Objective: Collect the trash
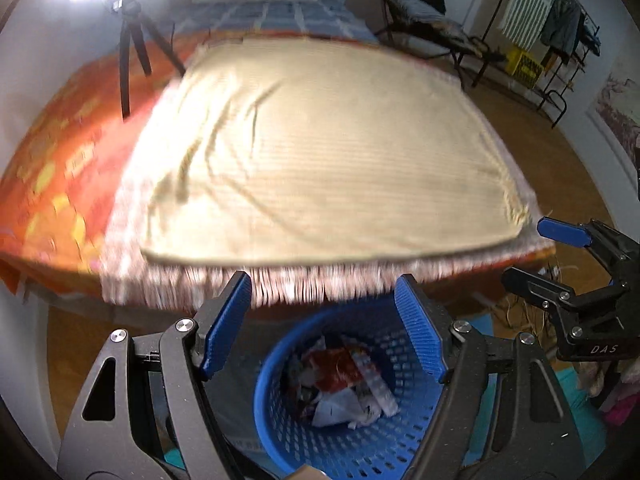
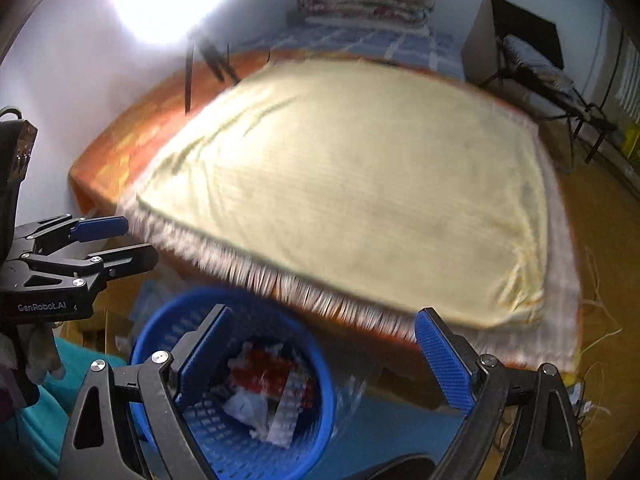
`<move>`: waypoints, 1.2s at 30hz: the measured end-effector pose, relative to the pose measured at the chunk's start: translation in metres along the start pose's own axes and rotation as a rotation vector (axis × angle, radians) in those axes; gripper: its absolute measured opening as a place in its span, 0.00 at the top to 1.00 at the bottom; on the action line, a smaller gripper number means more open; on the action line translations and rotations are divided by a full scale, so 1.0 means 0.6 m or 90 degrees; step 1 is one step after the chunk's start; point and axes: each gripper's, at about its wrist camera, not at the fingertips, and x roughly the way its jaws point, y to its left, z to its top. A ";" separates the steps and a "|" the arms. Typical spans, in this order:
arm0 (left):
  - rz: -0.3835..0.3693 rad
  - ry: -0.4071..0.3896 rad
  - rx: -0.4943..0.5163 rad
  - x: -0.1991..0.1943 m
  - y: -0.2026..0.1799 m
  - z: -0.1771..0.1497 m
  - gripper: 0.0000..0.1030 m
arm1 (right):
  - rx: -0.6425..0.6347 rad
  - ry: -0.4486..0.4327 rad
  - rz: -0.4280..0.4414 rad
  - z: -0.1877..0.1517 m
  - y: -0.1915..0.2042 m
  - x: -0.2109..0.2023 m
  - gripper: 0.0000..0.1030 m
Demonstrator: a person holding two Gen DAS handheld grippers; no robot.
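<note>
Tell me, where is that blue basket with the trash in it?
The blue basket sits on the floor just below the fringed edge of the bed, low and central in the left wrist view, lower left in the right wrist view.

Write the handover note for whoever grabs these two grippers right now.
Left gripper: open, empty, above the blue perforated plastic basket.
Right gripper: open, empty, over the basket's right side.
Basket stands on the floor at the foot of the bed, which is covered by a cream fringed cloth.
Done: crumpled red and white wrappers and paper lie inside the basket.
Left: no loose trash shows on the cloth; the frames are blurred, so check the floor around the bed.
</note>
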 end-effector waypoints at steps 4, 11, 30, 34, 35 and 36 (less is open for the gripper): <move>-0.002 -0.037 0.006 -0.026 -0.004 0.039 0.26 | 0.001 -0.034 -0.012 0.033 -0.005 -0.023 0.09; -0.005 -0.096 0.006 -0.055 -0.009 0.086 0.16 | 0.020 -0.074 -0.016 0.081 -0.026 -0.044 0.09; -0.004 -0.111 0.012 -0.042 -0.026 0.115 0.13 | 0.068 -0.127 -0.001 0.119 -0.065 -0.024 0.00; -0.001 -0.105 0.001 -0.038 -0.022 0.115 0.13 | 0.075 -0.128 0.001 0.120 -0.066 -0.024 0.00; 0.003 -0.102 -0.001 -0.037 -0.021 0.115 0.13 | 0.076 -0.129 0.002 0.119 -0.066 -0.024 0.00; 0.008 -0.099 -0.002 -0.036 -0.021 0.114 0.13 | 0.077 -0.129 0.004 0.119 -0.066 -0.024 0.00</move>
